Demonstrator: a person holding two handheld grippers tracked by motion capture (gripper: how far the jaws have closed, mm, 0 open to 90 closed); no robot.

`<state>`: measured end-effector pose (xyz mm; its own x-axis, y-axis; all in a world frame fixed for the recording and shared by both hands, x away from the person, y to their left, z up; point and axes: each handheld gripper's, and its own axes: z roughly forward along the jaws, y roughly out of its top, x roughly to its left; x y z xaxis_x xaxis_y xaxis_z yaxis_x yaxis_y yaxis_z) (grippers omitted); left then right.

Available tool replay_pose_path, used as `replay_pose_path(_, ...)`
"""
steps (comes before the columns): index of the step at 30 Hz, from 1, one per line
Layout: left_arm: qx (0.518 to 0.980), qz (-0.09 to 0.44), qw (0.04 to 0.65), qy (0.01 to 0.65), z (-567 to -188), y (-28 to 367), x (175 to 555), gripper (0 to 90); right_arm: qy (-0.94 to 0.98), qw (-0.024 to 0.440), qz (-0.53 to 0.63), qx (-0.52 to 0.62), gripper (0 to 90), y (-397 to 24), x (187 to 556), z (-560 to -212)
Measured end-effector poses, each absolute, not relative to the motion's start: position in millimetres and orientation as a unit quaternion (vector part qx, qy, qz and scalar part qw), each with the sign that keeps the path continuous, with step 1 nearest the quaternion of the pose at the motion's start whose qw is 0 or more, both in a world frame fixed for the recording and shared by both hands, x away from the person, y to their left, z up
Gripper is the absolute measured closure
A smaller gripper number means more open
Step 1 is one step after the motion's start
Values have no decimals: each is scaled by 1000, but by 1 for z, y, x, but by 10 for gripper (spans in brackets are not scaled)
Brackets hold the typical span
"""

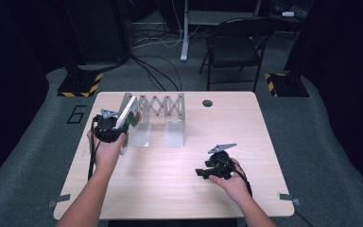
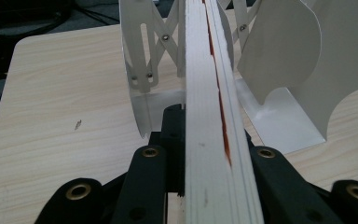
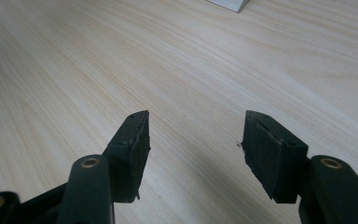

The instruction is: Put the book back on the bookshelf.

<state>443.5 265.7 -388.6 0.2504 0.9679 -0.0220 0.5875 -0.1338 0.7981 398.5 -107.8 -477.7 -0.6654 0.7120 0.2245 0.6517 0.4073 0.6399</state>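
A thin book (image 1: 128, 118) with a red and green picture on its white cover stands tilted at the left end of a silver folding rack (image 1: 163, 106) on the wooden table (image 1: 179, 189). My left gripper (image 1: 118, 128) is shut on its near edge. In the left gripper view the book (image 2: 209, 107) runs edge-on between the jaws of that gripper (image 2: 209, 158), with the rack's plates (image 2: 140, 60) on both sides of it. My right gripper (image 1: 202, 172) rests low over the table at the front right. Its jaws (image 3: 193, 140) stand apart with only bare wood between them.
A round cable hole (image 1: 207, 102) sits in the table behind the rack. Beyond the table stand a black folding chair (image 1: 234, 45), loose floor cables (image 1: 156, 71) and two stand bases with yellow-black stripes (image 1: 80, 85).
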Motion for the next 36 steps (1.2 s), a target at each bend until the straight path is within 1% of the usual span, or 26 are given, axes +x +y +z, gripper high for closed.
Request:
replay_pose_path(23,696,265,352,567,-408,262,456,758,841,45,359,403,413,-110,399,-477)
replay_pose_path(36,691,277,351,569,-419,255,461,758,842,45,357,402,413,-110,400,-477)
